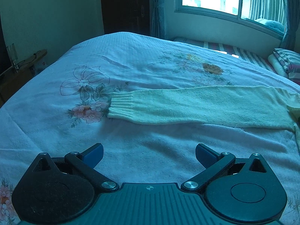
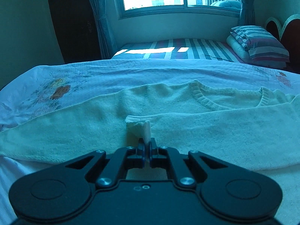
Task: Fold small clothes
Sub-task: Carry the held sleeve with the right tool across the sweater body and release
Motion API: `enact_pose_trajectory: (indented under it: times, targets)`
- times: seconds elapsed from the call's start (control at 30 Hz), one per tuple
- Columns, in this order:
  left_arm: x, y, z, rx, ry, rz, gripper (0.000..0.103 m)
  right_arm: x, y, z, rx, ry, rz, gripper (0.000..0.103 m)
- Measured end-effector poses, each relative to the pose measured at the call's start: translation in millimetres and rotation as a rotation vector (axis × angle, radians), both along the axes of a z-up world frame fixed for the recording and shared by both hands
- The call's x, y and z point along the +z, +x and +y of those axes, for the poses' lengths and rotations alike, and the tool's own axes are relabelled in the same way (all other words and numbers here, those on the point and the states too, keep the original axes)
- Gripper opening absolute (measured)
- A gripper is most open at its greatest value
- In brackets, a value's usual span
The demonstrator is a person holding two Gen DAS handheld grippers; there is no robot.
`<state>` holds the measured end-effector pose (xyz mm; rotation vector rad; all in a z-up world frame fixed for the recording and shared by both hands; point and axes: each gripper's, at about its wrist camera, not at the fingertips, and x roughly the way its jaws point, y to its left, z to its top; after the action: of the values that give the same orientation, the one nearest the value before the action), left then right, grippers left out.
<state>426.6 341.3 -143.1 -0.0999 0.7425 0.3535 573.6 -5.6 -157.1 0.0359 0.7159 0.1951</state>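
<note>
The cream sweater (image 2: 187, 131) lies flat on the floral bedspread (image 1: 131, 56), and the right gripper (image 2: 147, 148) is pinched tight on a raised fold of its knit. The left gripper (image 1: 149, 154) hovers with jaws spread wide, holding nothing, short of the outstretched sleeve (image 1: 187, 106) — the sweater's body is cut off at that view's right edge.

a cream knit sweater (image 2: 187, 131) lies spread flat across the bed, ribbed round neckline (image 2: 210, 101) on its far side. one long sleeve (image 1: 196, 106) stretches straight out sideways, ending in a ribbed cuff (image 1: 120, 106). a small fold of its fabric (image 2: 139, 126) is pinched up off the body.
</note>
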Motion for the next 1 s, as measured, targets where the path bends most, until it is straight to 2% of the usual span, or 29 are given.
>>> enact_pose_trajectory:
  times: [0.03, 0.07, 0.1, 0.17, 0.23, 0.33, 0.43, 0.53, 0.6, 0.7, 0.83, 0.9, 0.97, 1.0]
  targets:
    - [0.2, 1.8, -2.7, -0.005, -0.004, -0.002, 0.103, -4.6, 2.5, 6.8, 0.032, 0.005, 0.009, 0.015]
    - [0.9, 4.3, -5.7, -0.011, -0.014, -0.004, 0.103, -8.3, 3.7, 14.9, 0.083, -0.001, 0.026, 0.028]
    - [2.2, 7.0, -8.6, -0.01, -0.027, -0.005, 0.103, -6.6, -2.1, 21.8, 0.127, -0.026, 0.003, 0.035]
    - [5.2, 13.7, -13.8, -0.012, -0.065, -0.01, 0.103, 2.0, -13.5, 25.0, 0.203, 0.005, -0.026, 0.034]
    - [8.0, 23.2, -23.1, -0.029, -0.094, -0.02, 0.103, 14.2, -26.6, 16.6, 0.207, 0.021, -0.069, 0.032]
    - [11.2, 41.9, -46.4, -0.066, -0.089, -0.014, 0.103, 29.4, -42.9, -28.4, 0.095, 0.082, -0.091, 0.027]
    - [15.1, 56.1, -77.4, -0.147, -0.132, -0.044, 0.103, 34.9, -56.0, -104.2, -0.104, 0.161, -0.078, 0.03]
    - [15.3, 71.6, -122.0, -0.229, -0.117, -0.068, 0.103, 35.5, -76.7, -192.3, -0.328, 0.246, -0.066, 0.028]
    - [13.3, 84.2, -152.6, -0.269, -0.11, -0.072, 0.103, 36.1, -83.7, -236.8, -0.424, 0.232, -0.075, 0.019]
    - [9.4, 103.9, -195.7, -0.312, -0.088, -0.077, 0.103, 38.0, -78.5, -273.6, -0.464, 0.193, -0.084, 0.01]
    - [3.2, 128.2, -245.1, -0.346, -0.024, -0.068, 0.103, 30.1, -55.1, -292.1, -0.423, 0.135, -0.048, 0.006]
    - [-8.9, 140.5, -259.6, -0.336, 0.019, -0.023, 0.103, 9.4, -41.2, -293.0, -0.398, 0.061, 0.039, 0.002]
    - [-18.5, 148.2, -263.7, -0.322, 0.04, 0.031, 0.103, 10.7, -42.7, -297.0, -0.374, 0.035, 0.03, 0.004]
    - [-15.8, 146.1, -263.4, -0.313, 0.03, 0.008, 0.103, 15.6, -42.0, -300.3, -0.362, 0.046, 0.012, 0.004]
